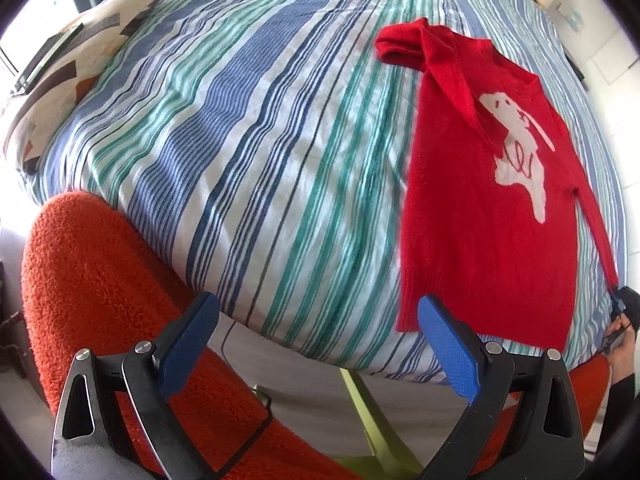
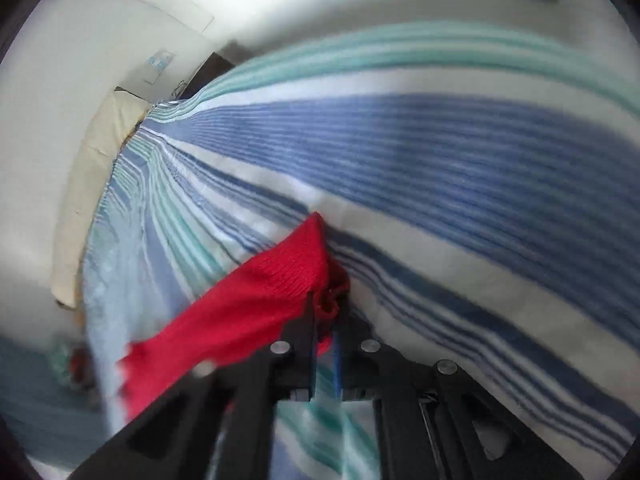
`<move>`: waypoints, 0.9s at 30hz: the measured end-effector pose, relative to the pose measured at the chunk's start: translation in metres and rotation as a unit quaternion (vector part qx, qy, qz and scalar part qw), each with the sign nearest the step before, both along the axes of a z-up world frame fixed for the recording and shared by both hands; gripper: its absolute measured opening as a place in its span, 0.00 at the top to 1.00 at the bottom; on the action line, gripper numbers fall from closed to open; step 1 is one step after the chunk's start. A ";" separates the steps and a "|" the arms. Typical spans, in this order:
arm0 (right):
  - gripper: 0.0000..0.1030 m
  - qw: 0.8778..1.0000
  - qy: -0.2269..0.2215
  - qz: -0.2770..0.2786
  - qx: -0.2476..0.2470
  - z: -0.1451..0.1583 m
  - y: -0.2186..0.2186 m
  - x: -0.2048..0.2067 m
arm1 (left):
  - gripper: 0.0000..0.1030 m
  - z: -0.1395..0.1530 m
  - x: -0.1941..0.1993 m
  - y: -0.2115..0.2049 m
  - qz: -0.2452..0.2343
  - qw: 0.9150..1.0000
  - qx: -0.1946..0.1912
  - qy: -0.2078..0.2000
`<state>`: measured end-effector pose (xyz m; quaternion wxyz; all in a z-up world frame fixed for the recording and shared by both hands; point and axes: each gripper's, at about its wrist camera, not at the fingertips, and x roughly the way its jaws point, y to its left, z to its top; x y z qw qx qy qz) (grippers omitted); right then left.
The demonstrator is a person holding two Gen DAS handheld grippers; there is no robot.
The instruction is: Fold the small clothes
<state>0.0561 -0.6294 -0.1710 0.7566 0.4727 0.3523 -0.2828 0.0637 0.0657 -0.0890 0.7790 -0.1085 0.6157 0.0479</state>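
Note:
A small red sweater (image 1: 472, 216) with a white dog on its front lies flat on the striped bed cover (image 1: 240, 152). One sleeve is folded across near the collar, the other stretches toward the lower right. My left gripper (image 1: 316, 312) hangs open over the bed's near edge, left of the sweater's hem, holding nothing. My right gripper (image 1: 624, 312) shows at the far right, at the end of that stretched sleeve. In the right wrist view my right gripper (image 2: 326, 300) is shut on the red sleeve cuff (image 2: 280, 280), just above the striped cover (image 2: 460, 168).
An orange fuzzy cushion (image 1: 92, 264) sits at the bed's near left edge, with a yellow-green frame (image 1: 368, 412) below. A patterned pillow (image 1: 68, 64) and a dark flat object lie at the far left. A cream pillow (image 2: 100, 160) borders the wall.

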 end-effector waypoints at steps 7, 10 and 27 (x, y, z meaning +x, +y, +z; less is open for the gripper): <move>0.95 0.998 0.041 0.024 -0.039 0.001 0.003 0.005 | 0.03 -0.006 0.002 -0.002 -0.004 1.000 0.002 0.006; 0.95 0.996 0.057 0.034 -0.056 0.002 0.006 0.016 | 0.03 -0.006 0.002 -0.008 -0.017 1.000 0.014 0.003; 0.42 0.999 -0.045 0.010 -0.025 0.030 -0.001 -0.016 | 0.03 -0.005 0.005 -0.008 -0.027 0.999 0.032 0.002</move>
